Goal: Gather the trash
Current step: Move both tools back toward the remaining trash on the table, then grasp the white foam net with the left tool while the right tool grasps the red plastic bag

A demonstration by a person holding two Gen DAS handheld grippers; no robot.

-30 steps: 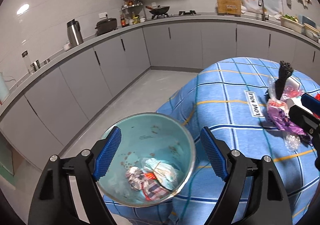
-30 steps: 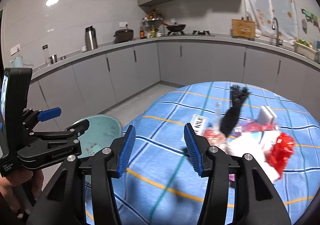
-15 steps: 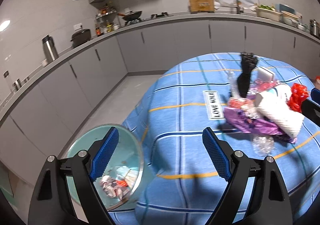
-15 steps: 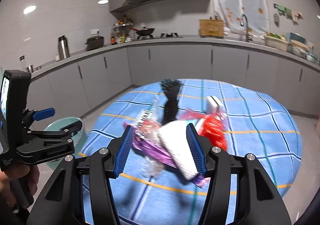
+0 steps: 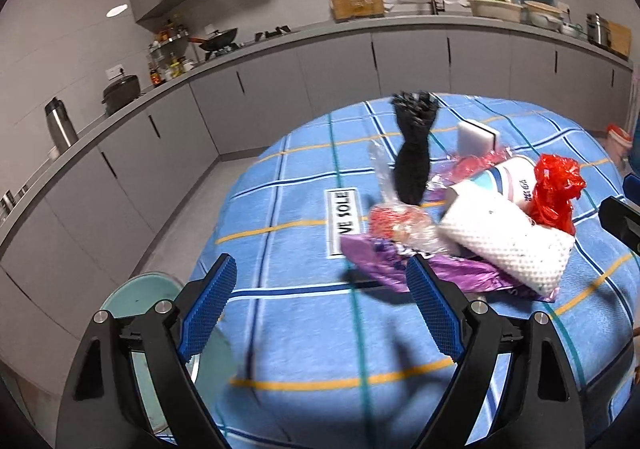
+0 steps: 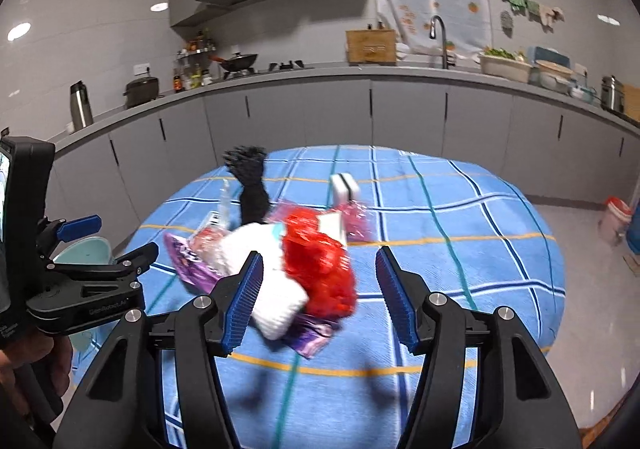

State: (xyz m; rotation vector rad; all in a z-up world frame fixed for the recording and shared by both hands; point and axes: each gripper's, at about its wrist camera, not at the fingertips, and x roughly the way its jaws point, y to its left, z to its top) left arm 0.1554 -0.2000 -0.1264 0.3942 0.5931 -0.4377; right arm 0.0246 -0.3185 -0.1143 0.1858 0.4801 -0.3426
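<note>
A trash pile lies on the blue checked tablecloth [image 5: 304, 333]: a purple wrapper [image 5: 440, 273], a white foam net [image 5: 504, 241], a red plastic bag [image 5: 554, 193], a clear bag [image 5: 396, 221], a black bundle [image 5: 414, 153], a paper cup [image 5: 508, 177] and a white block [image 5: 478, 137]. My left gripper [image 5: 320, 289] stands open and empty, short of the purple wrapper. My right gripper [image 6: 318, 273] has its jaws opening. The red plastic bag [image 6: 320, 261] shows in their gap, just ahead of the tips and untouched by the pads. The teal bin [image 5: 136, 297] stands below the table's edge.
Grey cabinets and a worktop with pots and a sink run around the room behind the table. A red-lidded tub [image 6: 616, 217] stands on the floor at the right. In the right wrist view the left gripper [image 6: 116, 239] is beside the table's left edge.
Both views have swung from the bin towards the trash pile, which now looks closer. The bin has slid to the lower left of the left view. The right jaws have widened.
</note>
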